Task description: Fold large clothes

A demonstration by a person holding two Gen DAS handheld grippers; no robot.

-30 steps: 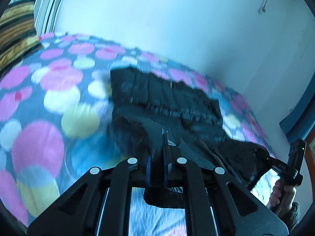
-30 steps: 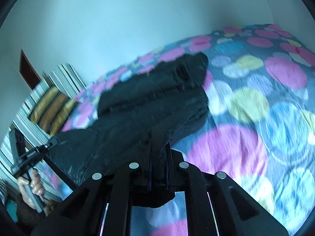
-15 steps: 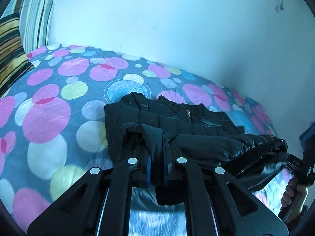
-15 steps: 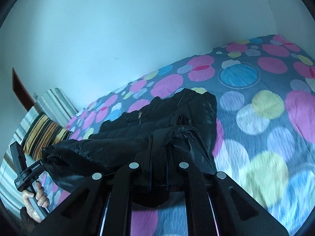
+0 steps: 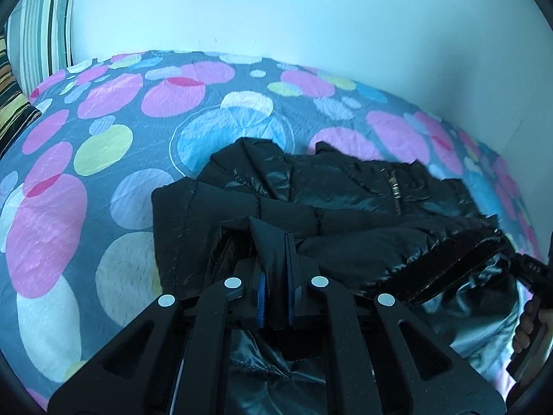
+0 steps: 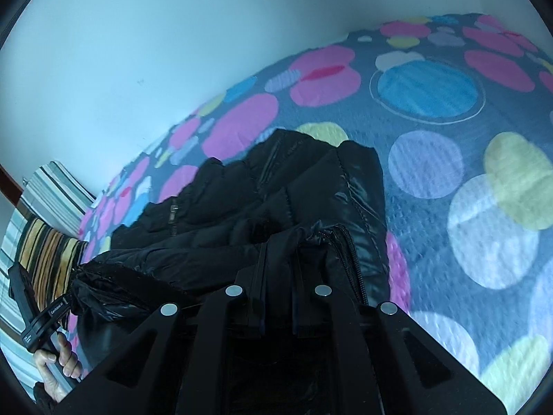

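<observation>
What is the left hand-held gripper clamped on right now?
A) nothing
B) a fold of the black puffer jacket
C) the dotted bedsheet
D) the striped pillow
B: the left hand-held gripper is shut on a pinch of the black puffer jacket over the dotted bedsheet.

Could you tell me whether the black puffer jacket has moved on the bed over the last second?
Yes. The black puffer jacket has been drawn over itself toward the wall across the spotted bedsheet.
</observation>
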